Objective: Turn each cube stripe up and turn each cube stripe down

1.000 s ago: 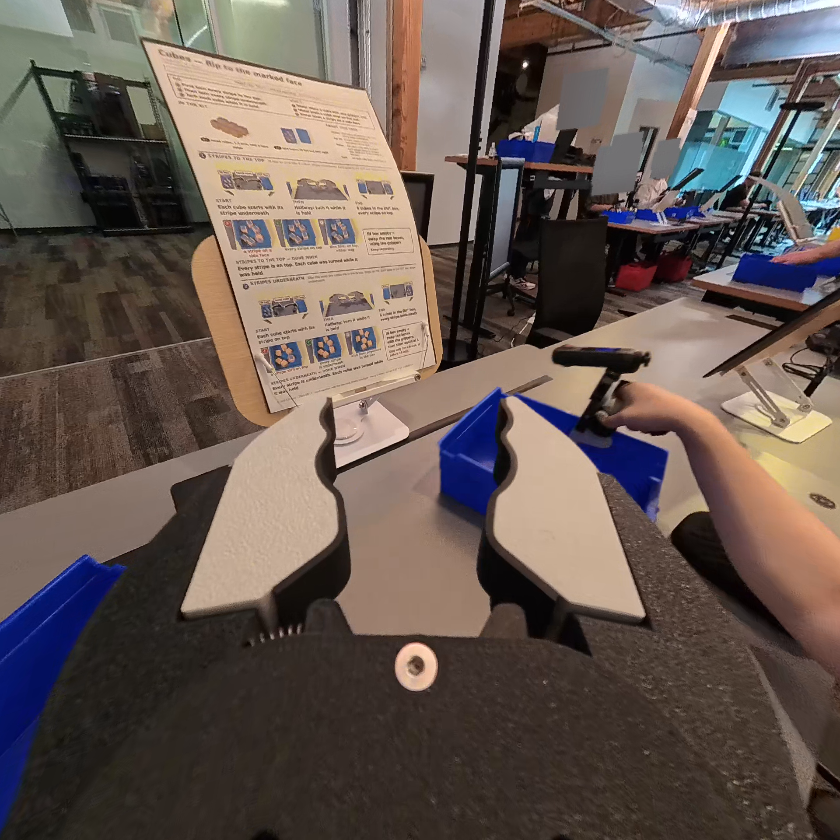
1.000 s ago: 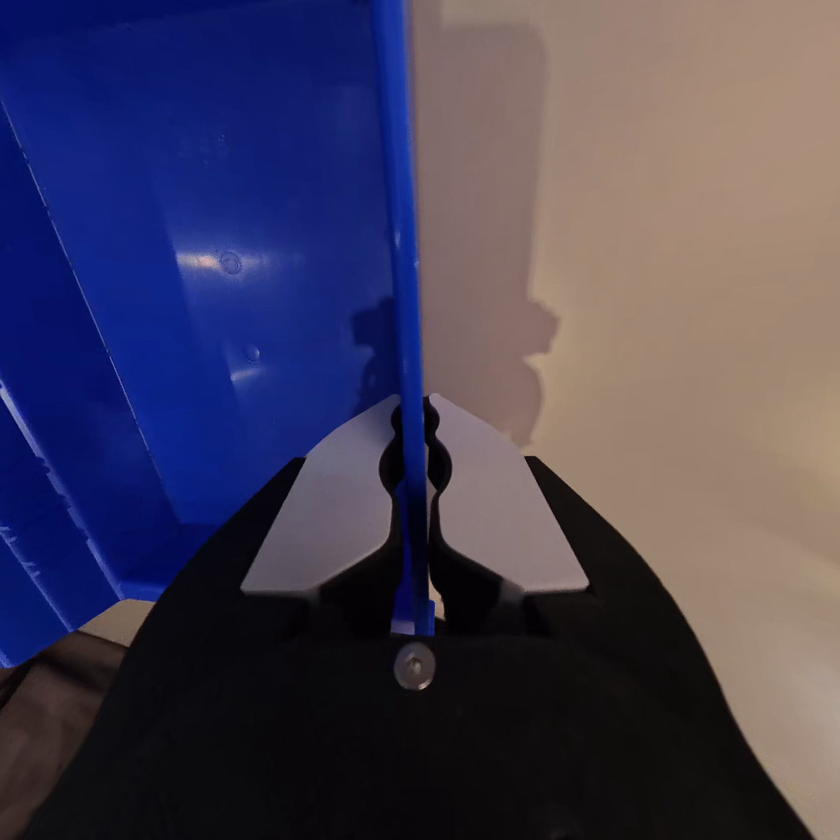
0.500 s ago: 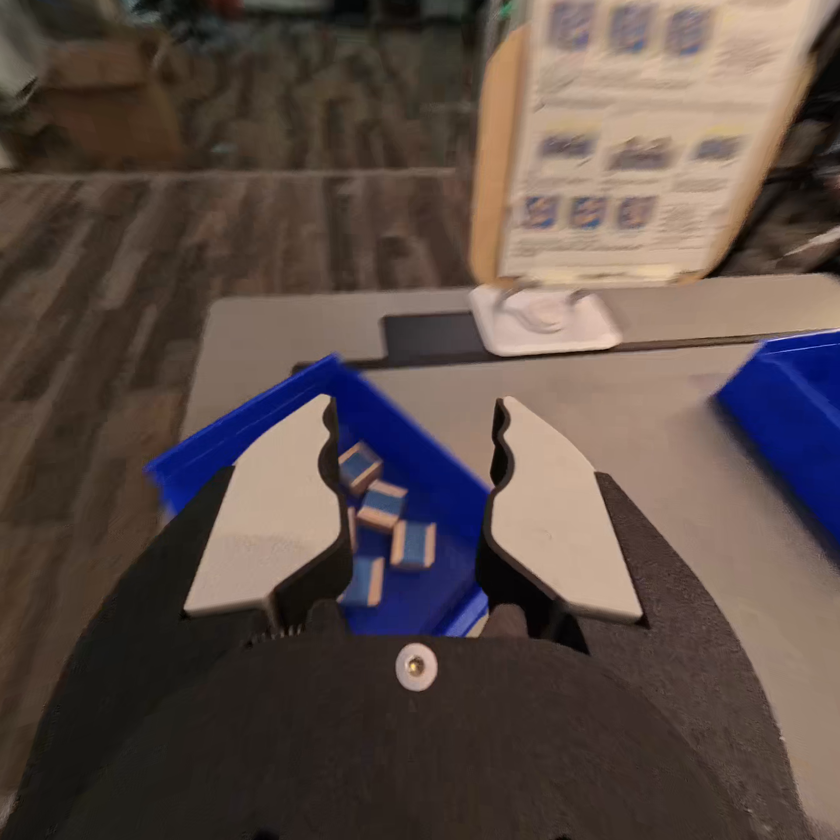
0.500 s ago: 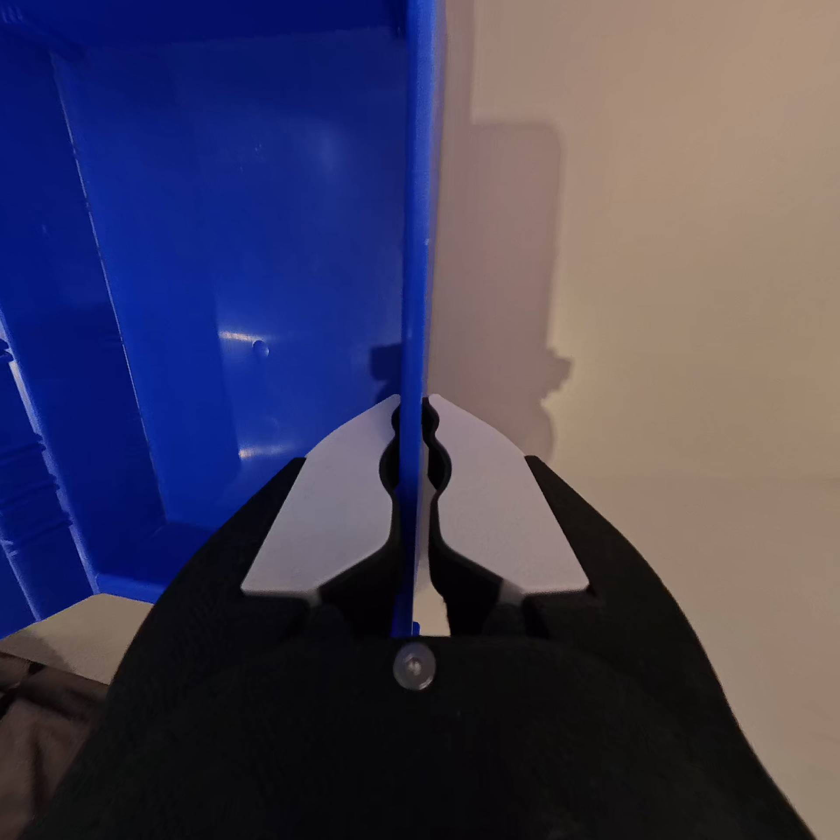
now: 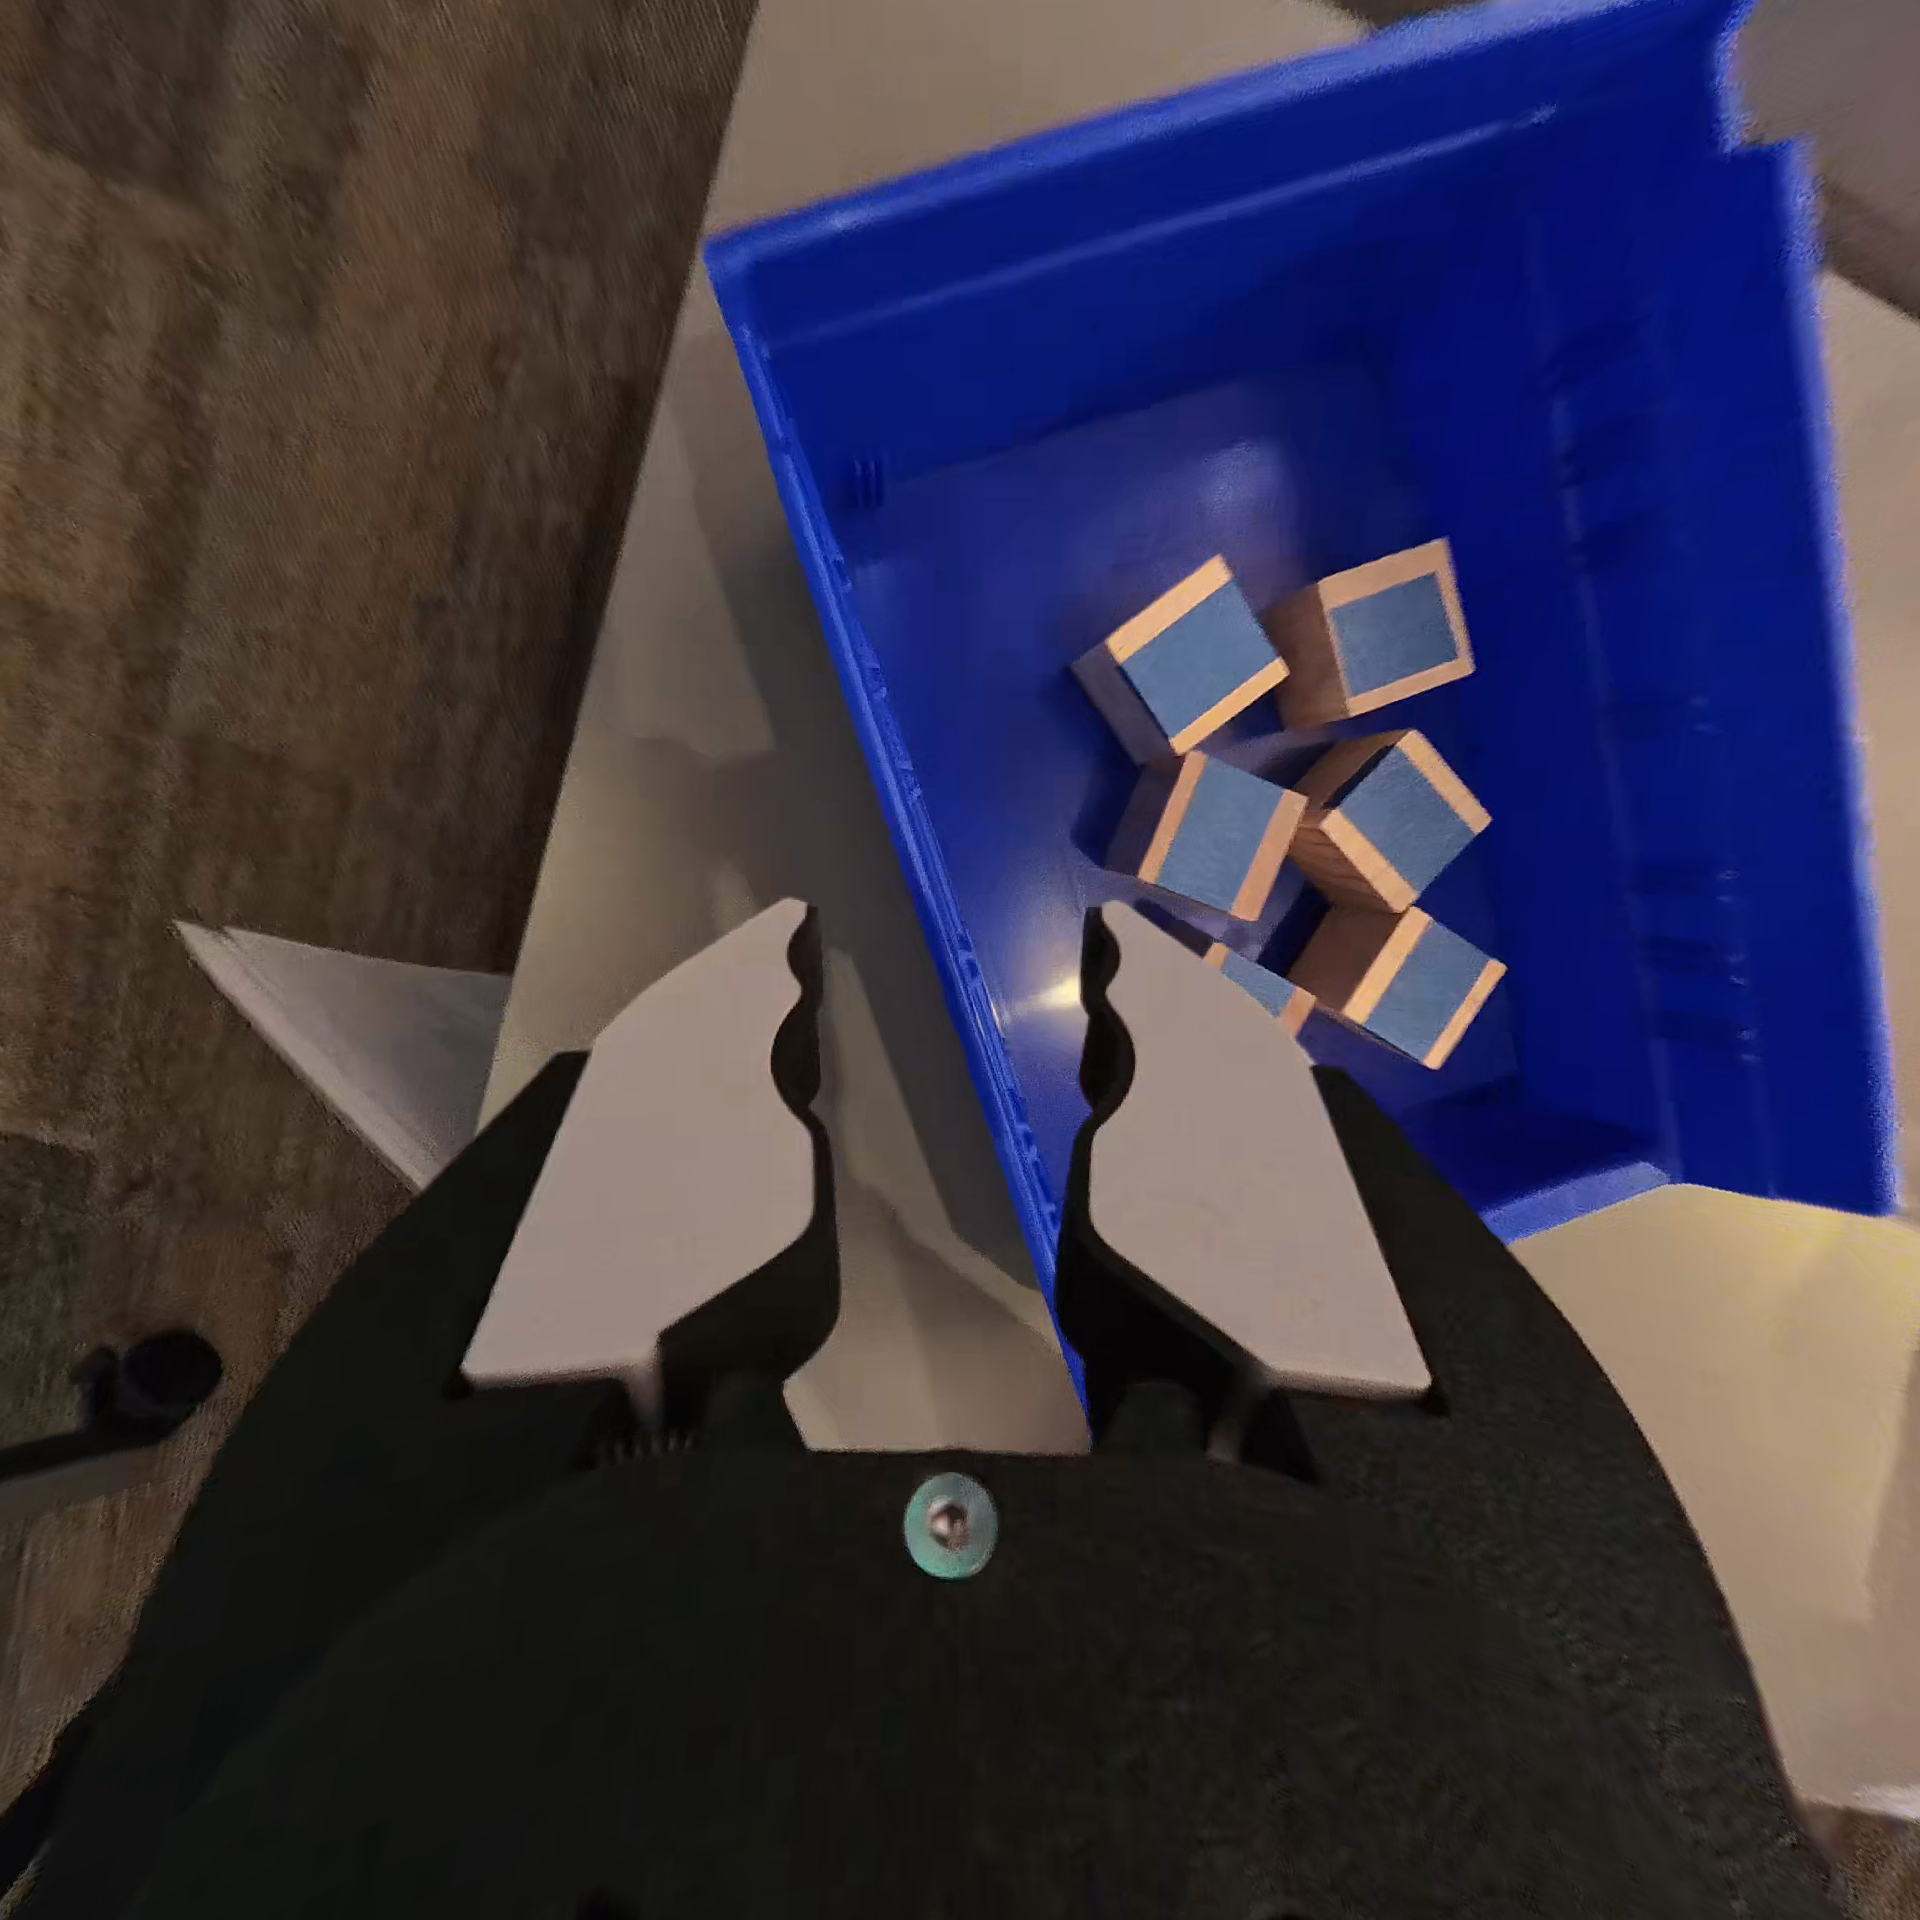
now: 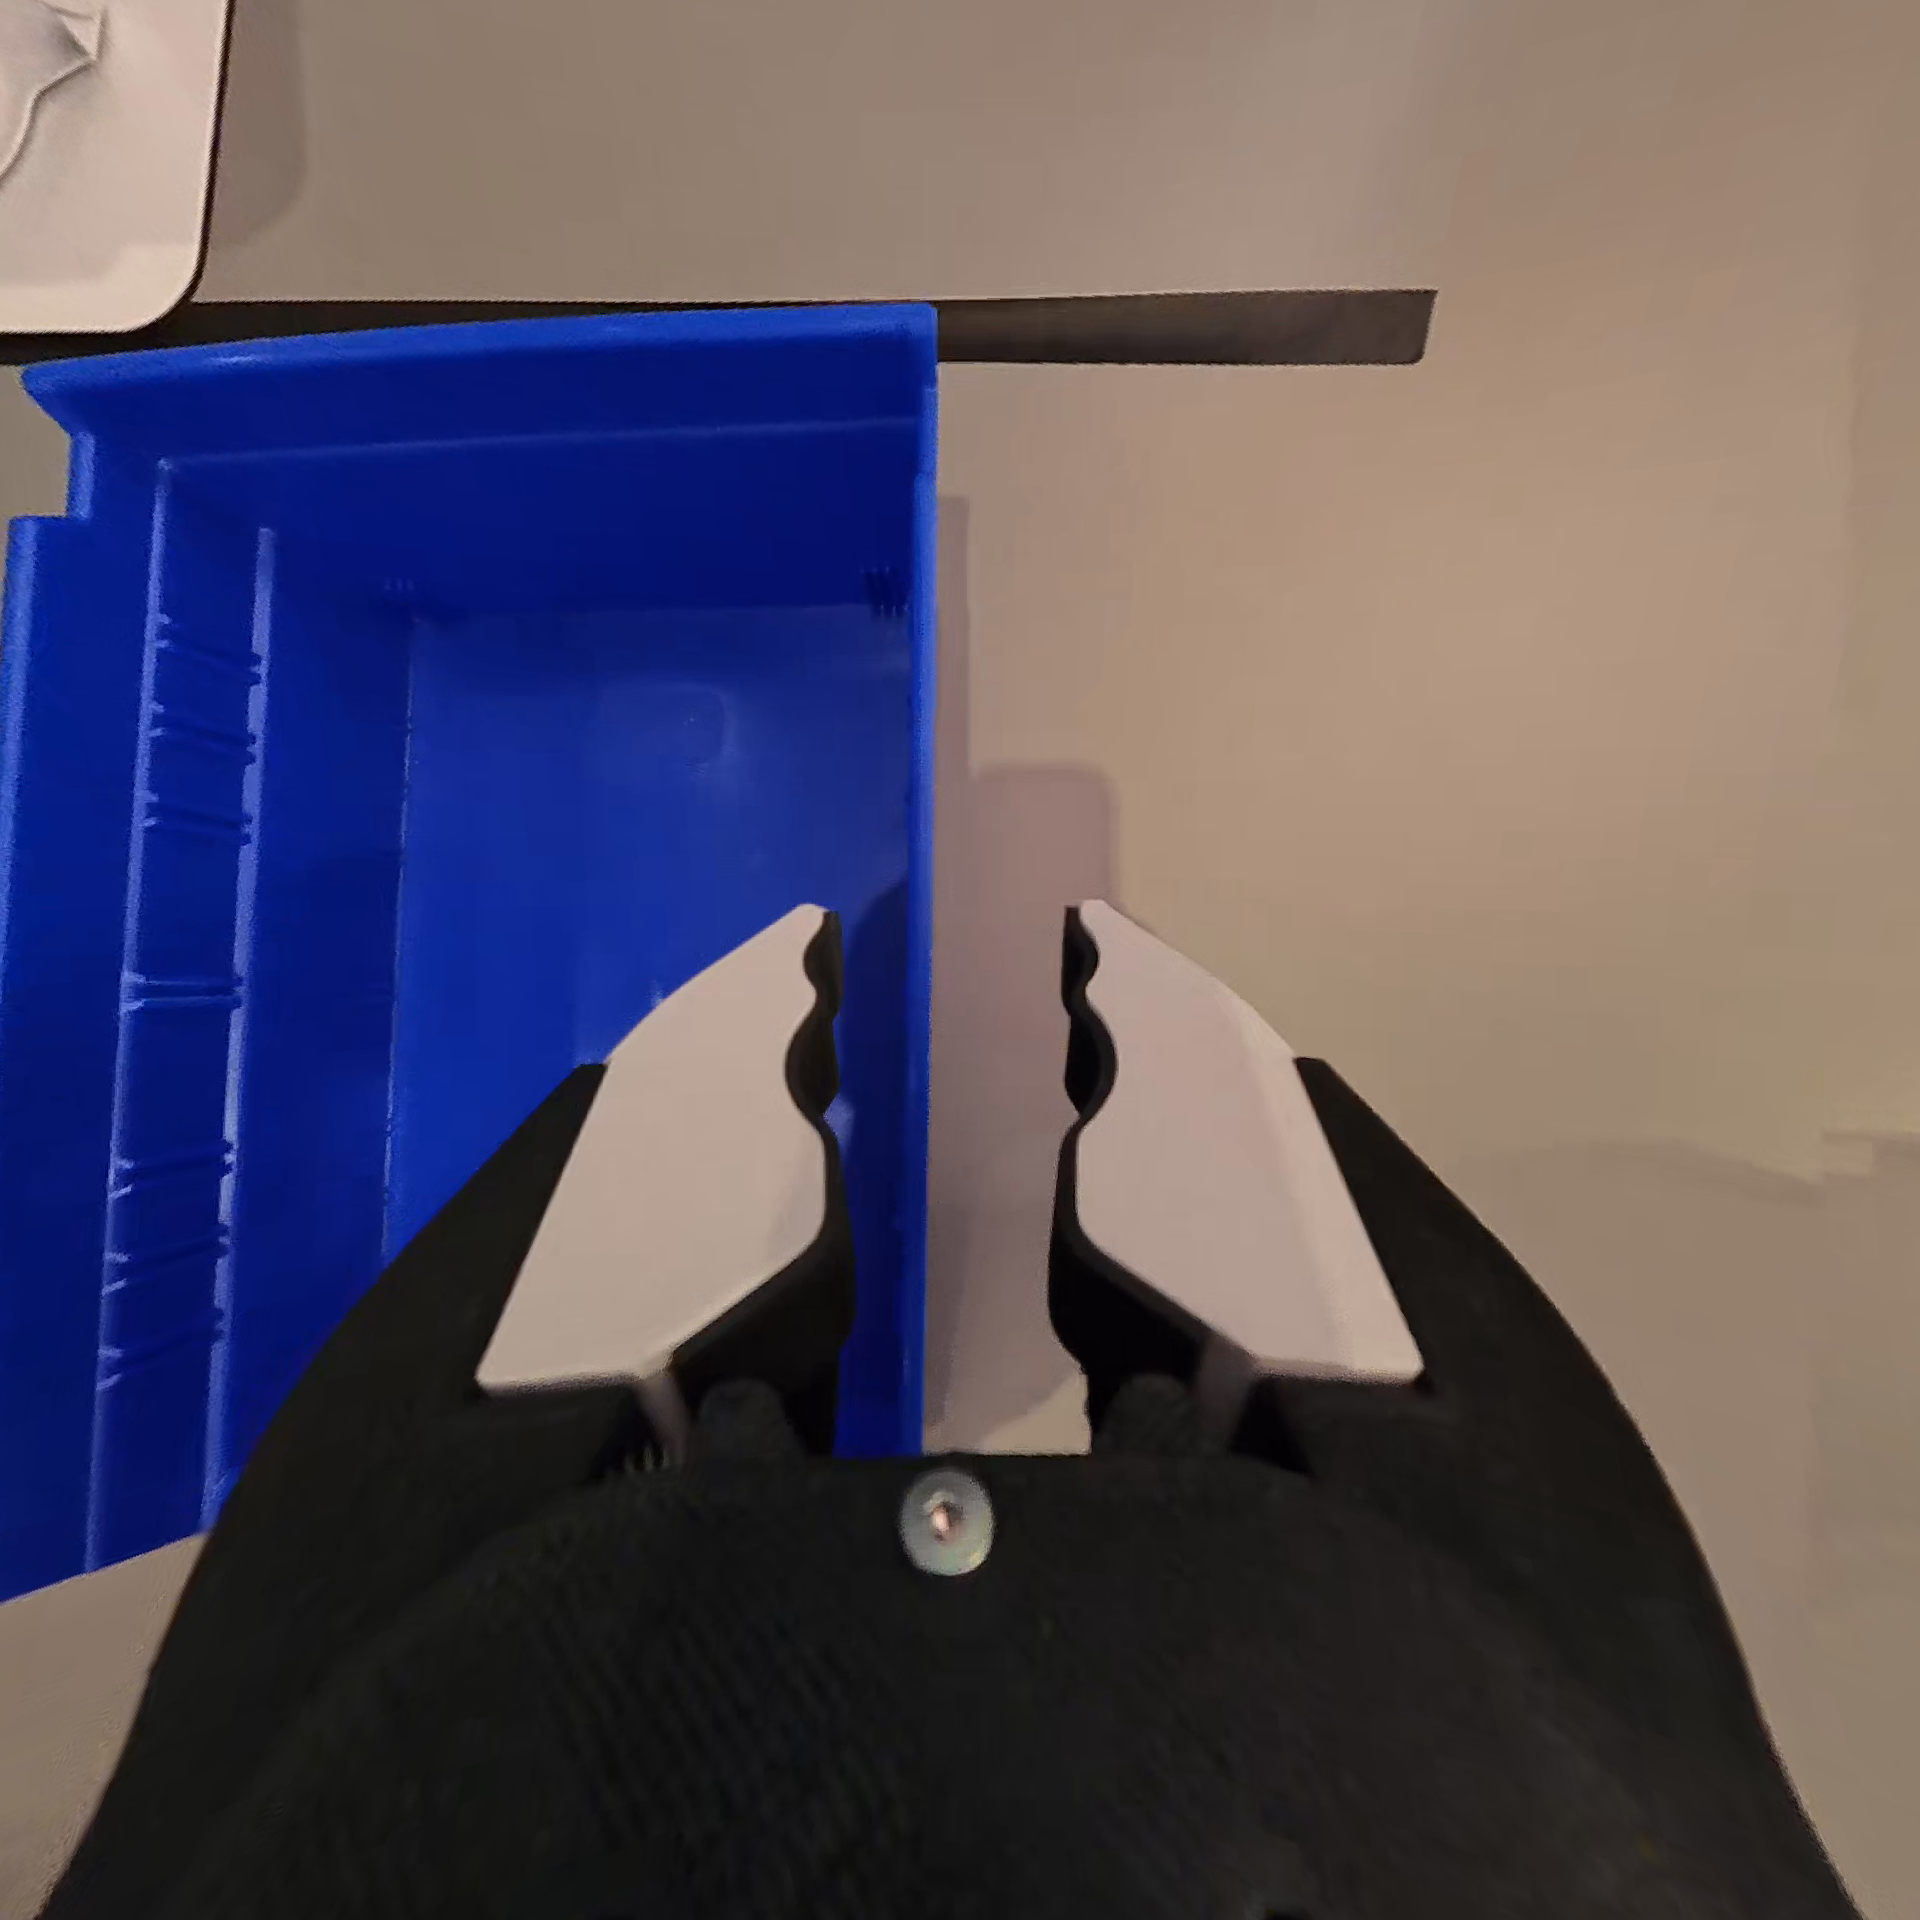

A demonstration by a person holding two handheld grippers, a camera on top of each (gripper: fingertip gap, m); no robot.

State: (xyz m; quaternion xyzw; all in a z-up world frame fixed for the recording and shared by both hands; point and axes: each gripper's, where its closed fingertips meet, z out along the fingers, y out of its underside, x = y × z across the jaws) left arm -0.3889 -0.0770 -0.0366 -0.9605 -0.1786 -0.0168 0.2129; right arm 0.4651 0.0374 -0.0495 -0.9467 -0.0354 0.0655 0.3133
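Observation:
In the left wrist view several wooden cubes [image 5: 1299,790] lie in a cluster in a blue bin [image 5: 1299,260], blue striped faces showing upward. My left gripper [image 5: 951,920] is open and straddles the bin's near-left wall [image 5: 935,894]; the wall runs between the fingers without being pinched at the tips. In the right wrist view my right gripper [image 6: 945,914] is open and straddles the right wall [image 6: 920,831] of a second, empty blue bin [image 6: 468,416]. Neither pad presses on that wall.
Both bins stand on a grey table [image 6: 1455,727]. A white stand base [image 6: 94,156] sits at the far left, behind a dark slot [image 6: 1184,327] across the table. In the left wrist view the table edge and the carpeted floor [image 5: 260,520] lie to the left.
My right gripper let go of the empty bin's wall and opened, pulling back above it. My left gripper swung down over the cube bin's wall and its jaws narrowed.

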